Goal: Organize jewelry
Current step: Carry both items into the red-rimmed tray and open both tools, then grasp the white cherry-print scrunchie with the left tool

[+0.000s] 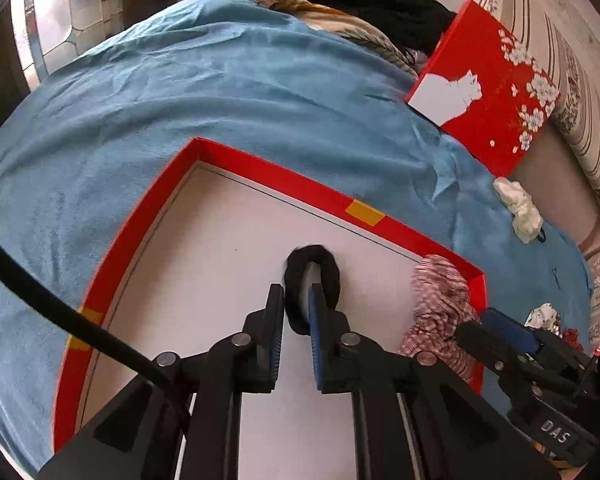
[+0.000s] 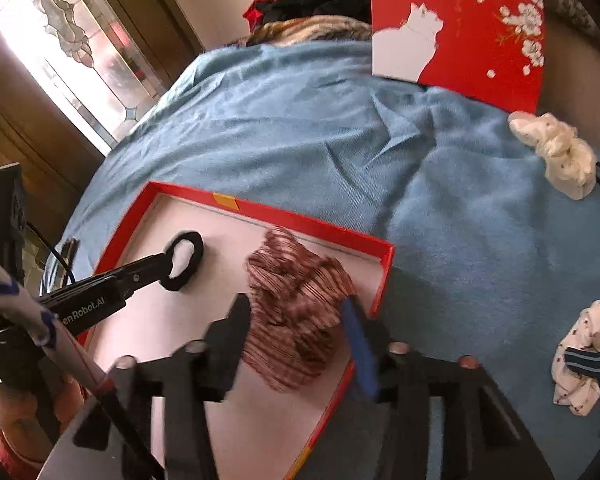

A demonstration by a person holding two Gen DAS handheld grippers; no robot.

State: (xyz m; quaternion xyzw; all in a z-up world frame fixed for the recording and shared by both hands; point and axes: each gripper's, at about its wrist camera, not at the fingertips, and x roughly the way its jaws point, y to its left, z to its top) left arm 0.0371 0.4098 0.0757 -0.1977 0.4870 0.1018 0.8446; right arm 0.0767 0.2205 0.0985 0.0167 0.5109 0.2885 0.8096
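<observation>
In the red tray (image 2: 386,258): left gripper (image 1: 296,300) pinches black scrunchie (image 2: 188,258) | right gripper (image 2: 296,320) spread around striped scrunchie (image 2: 296,304) | white scrunchies (image 2: 556,152) on blanket (image 2: 380,152) remain.

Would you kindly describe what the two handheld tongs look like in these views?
Both are black, angular two-finger tools with round silver pivot pins. The left tongs have blue ribbed pads, a black cable and white lettering on the body. The right tongs show a blue pad on one finger and a "DAS" label.

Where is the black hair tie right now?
The black hair tie lies inside the red box, on its white floor at the left gripper tips, left of the striped scrunchie.
</observation>
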